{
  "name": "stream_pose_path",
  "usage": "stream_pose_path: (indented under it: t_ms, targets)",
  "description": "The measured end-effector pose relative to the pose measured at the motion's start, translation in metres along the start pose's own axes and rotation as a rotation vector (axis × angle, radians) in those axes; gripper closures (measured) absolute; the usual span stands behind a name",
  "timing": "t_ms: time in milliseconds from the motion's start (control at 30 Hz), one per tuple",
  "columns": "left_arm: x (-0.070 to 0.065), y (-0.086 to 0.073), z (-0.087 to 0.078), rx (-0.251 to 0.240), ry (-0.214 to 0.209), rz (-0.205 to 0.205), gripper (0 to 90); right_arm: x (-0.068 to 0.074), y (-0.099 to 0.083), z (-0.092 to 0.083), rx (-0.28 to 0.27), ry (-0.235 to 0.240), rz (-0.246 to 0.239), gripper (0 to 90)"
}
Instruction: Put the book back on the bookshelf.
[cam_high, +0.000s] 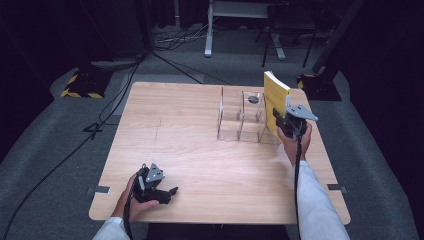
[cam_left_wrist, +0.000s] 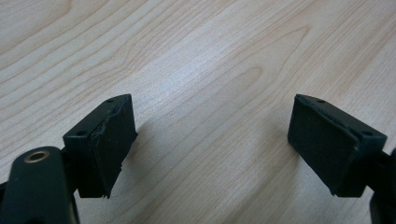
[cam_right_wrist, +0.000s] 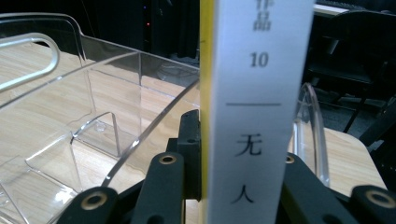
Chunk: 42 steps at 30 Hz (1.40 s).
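A yellow book (cam_high: 276, 100) with a white spine (cam_right_wrist: 257, 107) stands upright in my right gripper (cam_high: 289, 122), which is shut on it at the table's right side. The book hangs beside the right end of a clear plastic divided rack (cam_high: 241, 116); the rack's curved walls (cam_right_wrist: 116, 93) lie just to the book's left. My left gripper (cam_high: 167, 192) rests low on the wooden table (cam_high: 190, 150) near the front left edge, its jaws wide open with bare wood between the pads (cam_left_wrist: 109, 140).
A dark round mark or object (cam_high: 253, 99) shows through the rack's far compartment. Beyond the table are a dark floor with cables (cam_high: 170, 40), a desk leg (cam_high: 208, 30) and a chair (cam_high: 290, 30).
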<state>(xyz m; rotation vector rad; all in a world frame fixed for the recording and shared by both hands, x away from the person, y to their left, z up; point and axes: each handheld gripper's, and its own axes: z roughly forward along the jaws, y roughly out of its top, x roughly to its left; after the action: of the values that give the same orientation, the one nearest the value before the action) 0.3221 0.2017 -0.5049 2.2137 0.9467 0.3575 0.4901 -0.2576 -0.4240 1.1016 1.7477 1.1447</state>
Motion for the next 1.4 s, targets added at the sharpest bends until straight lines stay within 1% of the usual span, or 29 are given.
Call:
stream_pose_path:
  t_ms: [233, 300, 400, 533, 633, 700, 733, 767, 800, 1000, 1200, 1300, 1400]
  targets:
    - [0.000, 0.000, 0.000, 0.000, 0.000, 0.000, 15.8, -0.001, -0.003, 0.000, -0.003, 0.002, 0.010, 75.1]
    - [0.000, 0.000, 0.000, 0.000, 0.000, 0.000, 15.8, -0.001, -0.004, -0.001, -0.001, 0.000, 0.004, 75.0]
    - [0.000, 0.000, 0.000, 0.000, 0.000, 0.000, 15.8, 0.002, -0.006, -0.003, -0.010, -0.002, -0.017, 74.7]
    - [0.000, 0.000, 0.000, 0.000, 0.000, 0.000, 15.8, 0.003, -0.008, -0.005, -0.009, -0.002, -0.027, 74.3]
    - [0.000, 0.000, 0.000, 0.000, 0.000, 0.000, 15.8, 0.005, -0.011, -0.007, -0.011, 0.006, -0.016, 71.9]
    - [0.000, 0.000, 0.000, 0.000, 0.001, 0.000, 15.8, 0.004, -0.012, -0.009, 0.004, 0.020, 0.007, 70.1]
    - [0.000, 0.000, 0.000, 0.000, 0.001, 0.001, 15.8, 0.004, -0.013, -0.010, 0.003, 0.024, 0.015, 70.6]
    - [0.000, 0.000, 0.000, 0.000, 0.000, 0.000, 15.8, 0.004, -0.014, -0.012, -0.016, 0.024, 0.011, 71.1]
    - [0.000, 0.000, 0.000, 0.000, 0.000, 0.000, 15.8, 0.004, -0.016, -0.014, -0.017, 0.020, 0.014, 70.8]
    - [0.000, 0.000, 0.000, 0.000, 0.000, 0.000, 15.8, -0.001, -0.016, -0.022, -0.025, 0.009, 0.019, 70.9]
    - [0.000, 0.000, 0.000, 0.000, 0.000, 0.000, 15.8, -0.009, -0.010, -0.032, -0.055, 0.008, 0.029, 71.4]
    - [0.000, 0.000, 0.000, 0.000, 0.000, 0.000, 15.8, -0.017, -0.006, -0.043, -0.088, 0.018, 0.039, 70.6]
    - [0.000, 0.000, 0.000, 0.000, 0.000, 0.000, 15.8, -0.022, -0.001, -0.050, -0.105, 0.018, 0.038, 70.4]
